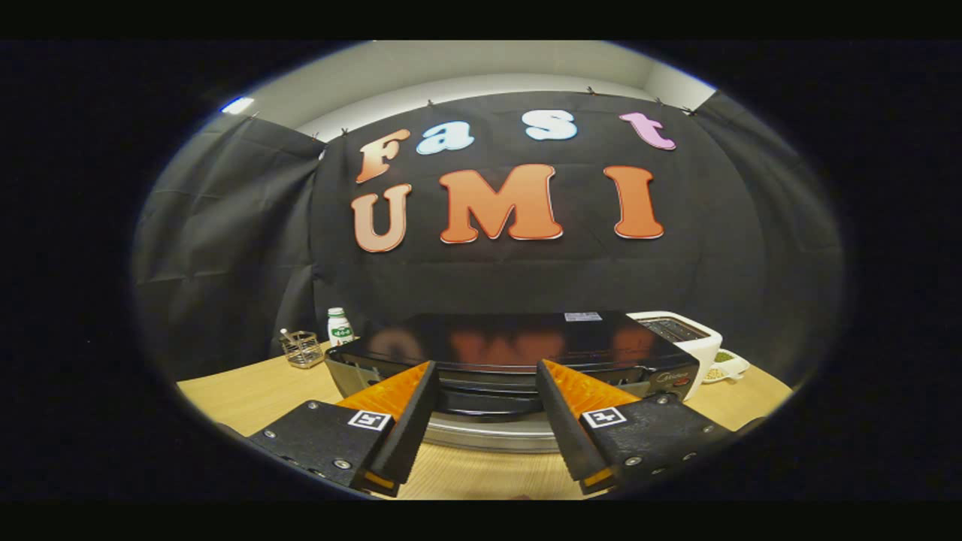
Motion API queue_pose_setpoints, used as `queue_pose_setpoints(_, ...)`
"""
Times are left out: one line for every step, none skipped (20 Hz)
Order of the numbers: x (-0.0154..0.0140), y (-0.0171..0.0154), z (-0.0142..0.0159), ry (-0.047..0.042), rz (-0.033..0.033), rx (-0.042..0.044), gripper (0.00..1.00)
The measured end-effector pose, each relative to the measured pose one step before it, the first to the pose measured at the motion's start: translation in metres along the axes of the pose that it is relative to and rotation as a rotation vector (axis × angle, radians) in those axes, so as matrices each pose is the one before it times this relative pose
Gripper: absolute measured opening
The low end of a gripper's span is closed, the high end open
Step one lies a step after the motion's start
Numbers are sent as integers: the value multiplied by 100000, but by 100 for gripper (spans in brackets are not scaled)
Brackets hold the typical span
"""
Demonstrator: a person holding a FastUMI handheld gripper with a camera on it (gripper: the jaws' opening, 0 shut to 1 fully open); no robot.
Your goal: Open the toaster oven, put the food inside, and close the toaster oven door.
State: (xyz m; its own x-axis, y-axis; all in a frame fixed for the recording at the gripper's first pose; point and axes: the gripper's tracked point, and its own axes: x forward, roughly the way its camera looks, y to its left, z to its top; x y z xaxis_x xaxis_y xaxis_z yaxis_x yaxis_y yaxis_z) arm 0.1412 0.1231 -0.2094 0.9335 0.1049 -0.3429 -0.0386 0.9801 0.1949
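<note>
The gripper (487, 370) has its 2 fingers spread wide, pinching nothing; each finger is a wedge-shaped block with a ribbed inner face, mounted on a flat matte plate studded with small screws and carrying a square black-and-white marker. The fingertips reach up to the front of the toaster oven (518, 349), and the gap between them frames the oven's dark door handle, though I cannot tell whether either tip touches it.

The toaster oven sits just ahead of the fingers in the middle of the pale, wood-grain tabletop (248, 391). Its top is a flat, glossy black panel that mirrors the wall behind it, with a small pale label near the back edge. Its front is rounded, with a brushed-metal band curving along the bottom, and the door looks closed.

To the right of the oven, touching or just beside it, stands a white slot toaster (688, 338) with rounded corners and a dark grille on top. Past that lies a small white dish (727, 366) holding greenish bits too small to identify.

To the left, well apart from the oven, a small clear square container (303, 349) holds something thin and upright, and next to it stands a white plastic bottle (340, 327) with a green label.

Crinkled black cloth forms the booth's wall behind everything.
</note>
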Motion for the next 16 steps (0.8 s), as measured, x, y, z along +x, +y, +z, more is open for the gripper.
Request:
queue_pose_setpoints(-736,251,-3,157,1880,-512,77)
queue_pose_setpoints(-703,387,-546,2151,2260,-378,76)
queue_pose_setpoints(-876,416,-536,1658,2151,-551,75)
queue_pose_setpoints(-743,366,-545,1743,1732,-1080,75)
queue_pose_setpoints(-610,310,-418,1283,1346,-1129,75)
queue_pose_setpoints(-576,296,-578,986,1147,-1106,74)
queue_pose_setpoints(-532,201,-309,-156,545,-657,75)
queue_pose_setpoints(-530,120,-425,-394,150,-901,75)
queue_pose_setpoints(-465,172,-526,84,356,-974,75)
queue_pose_setpoints(-352,361,-474,502,553,-392,75)
queue_pose_setpoints(-403,286,-596,977,834,120,75)
queue_pose_setpoints(-525,186,-701,725,700,37,75)
queue_pose_setpoints(-432,208,-452,336,538,-364,75)
queue_pose_setpoints(-314,219,-640,503,558,-1190,75)
queue_pose_setpoints(-324,162,-884,1600,695,-1730,75)
queue_pose_setpoints(-150,323,-833,1754,785,-265,76)
